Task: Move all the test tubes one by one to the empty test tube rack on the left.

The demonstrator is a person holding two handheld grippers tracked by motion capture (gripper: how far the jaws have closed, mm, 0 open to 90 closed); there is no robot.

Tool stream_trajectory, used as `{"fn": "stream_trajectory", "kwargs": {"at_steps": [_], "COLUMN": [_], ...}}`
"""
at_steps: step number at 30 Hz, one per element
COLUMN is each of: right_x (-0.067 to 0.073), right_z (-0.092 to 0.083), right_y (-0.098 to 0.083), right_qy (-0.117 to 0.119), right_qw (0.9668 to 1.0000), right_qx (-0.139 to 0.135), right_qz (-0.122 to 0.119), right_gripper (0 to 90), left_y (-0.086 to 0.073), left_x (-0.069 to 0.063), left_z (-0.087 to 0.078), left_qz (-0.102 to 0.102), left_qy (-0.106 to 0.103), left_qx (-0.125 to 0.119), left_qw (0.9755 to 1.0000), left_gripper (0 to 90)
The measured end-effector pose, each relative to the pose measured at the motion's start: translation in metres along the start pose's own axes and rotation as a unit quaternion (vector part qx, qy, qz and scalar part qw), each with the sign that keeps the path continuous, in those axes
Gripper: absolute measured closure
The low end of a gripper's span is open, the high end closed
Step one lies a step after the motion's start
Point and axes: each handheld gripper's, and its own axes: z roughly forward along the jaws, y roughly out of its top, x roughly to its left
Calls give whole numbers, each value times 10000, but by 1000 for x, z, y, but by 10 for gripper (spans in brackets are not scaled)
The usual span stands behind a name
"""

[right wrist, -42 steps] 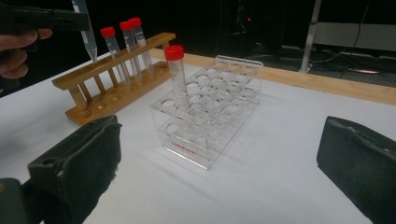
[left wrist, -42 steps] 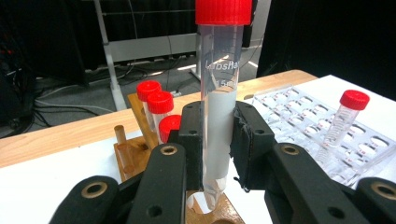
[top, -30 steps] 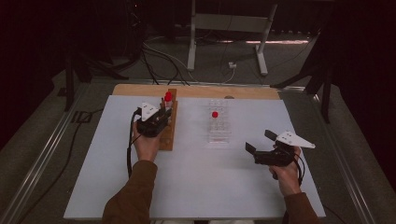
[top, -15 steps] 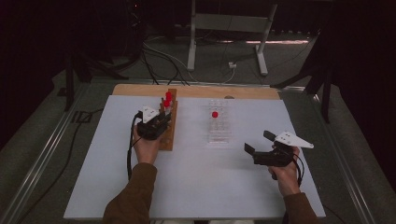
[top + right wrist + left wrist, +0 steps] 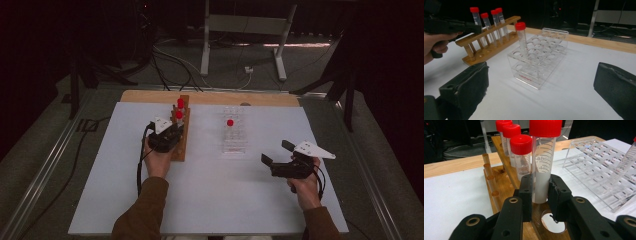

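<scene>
A wooden rack stands left of centre and holds several red-capped tubes. My left gripper is shut on one clear tube with a red cap. That tube is upright, and its bottom hangs just above an empty hole in the wood. A clear plastic rack in the middle holds a single red-capped tube. My right gripper stands open above the table, to the right of and nearer than the clear rack, with nothing between its pads.
The white table top has bare room in front of both racks. A wooden strip runs along its far edge. Beyond it are cables and a metal stand on the floor.
The left gripper has shifted slightly toward the person with the tube in its jaws. The right hand has kept still.
</scene>
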Motion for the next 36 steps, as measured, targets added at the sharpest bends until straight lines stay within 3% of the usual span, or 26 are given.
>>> {"fn": "stream_trajectory", "kwargs": {"at_steps": [36], "right_x": [-1], "right_z": [2], "right_y": [-2], "right_qy": [30], "right_qw": [10000], "right_qx": [36], "right_qz": [38], "right_gripper": [0], "left_y": [-3], "left_x": [2], "left_z": [-4], "left_qz": [-79], "left_qy": [-50], "left_qx": [-106], "left_qw": [9999], "left_gripper": [729]}}
